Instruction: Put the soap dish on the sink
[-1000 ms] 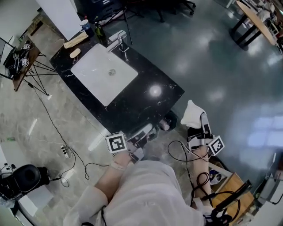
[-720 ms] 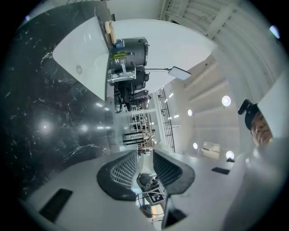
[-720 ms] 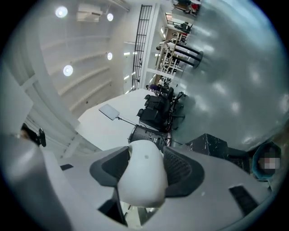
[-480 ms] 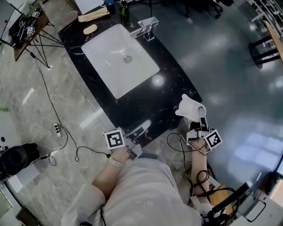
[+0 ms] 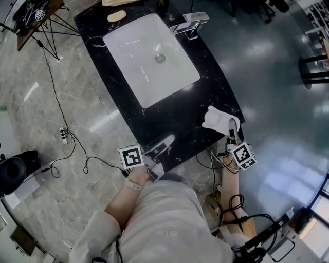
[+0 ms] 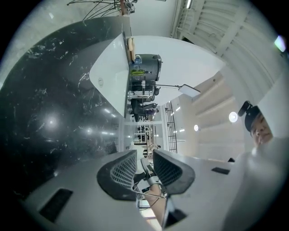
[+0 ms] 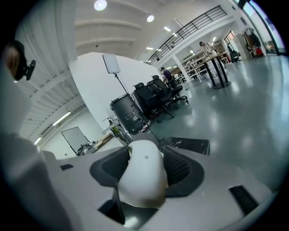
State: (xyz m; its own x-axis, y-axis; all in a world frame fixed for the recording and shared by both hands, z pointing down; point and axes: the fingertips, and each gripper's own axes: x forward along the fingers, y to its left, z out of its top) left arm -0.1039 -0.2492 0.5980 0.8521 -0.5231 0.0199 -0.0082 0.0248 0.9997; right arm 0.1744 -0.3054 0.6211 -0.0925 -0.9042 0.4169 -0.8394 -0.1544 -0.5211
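The white soap dish (image 5: 215, 120) (image 7: 142, 173) sits between the jaws of my right gripper (image 5: 229, 129) (image 7: 143, 168), which is shut on it. In the head view it hangs at the right corner of the black marble counter (image 5: 205, 77). The white sink basin (image 5: 149, 56) is set into that counter further back. My left gripper (image 5: 165, 141) (image 6: 144, 164) hovers at the counter's near edge, its jaws a narrow gap apart with nothing between them. The left gripper view looks along the dark counter (image 6: 49, 113) to the basin (image 6: 110, 76).
A chrome faucet (image 5: 189, 22) stands behind the basin. A bar of soap (image 5: 116, 15) lies at the counter's far left end. A tripod (image 5: 43, 23), floor cables and a power strip (image 5: 62, 134) are to the left. Glossy floor lies to the right.
The counter and basin have come closer and turned in view. My right gripper has carried the soap dish from over the floor to the counter's right corner. The left gripper now reaches over the near edge.
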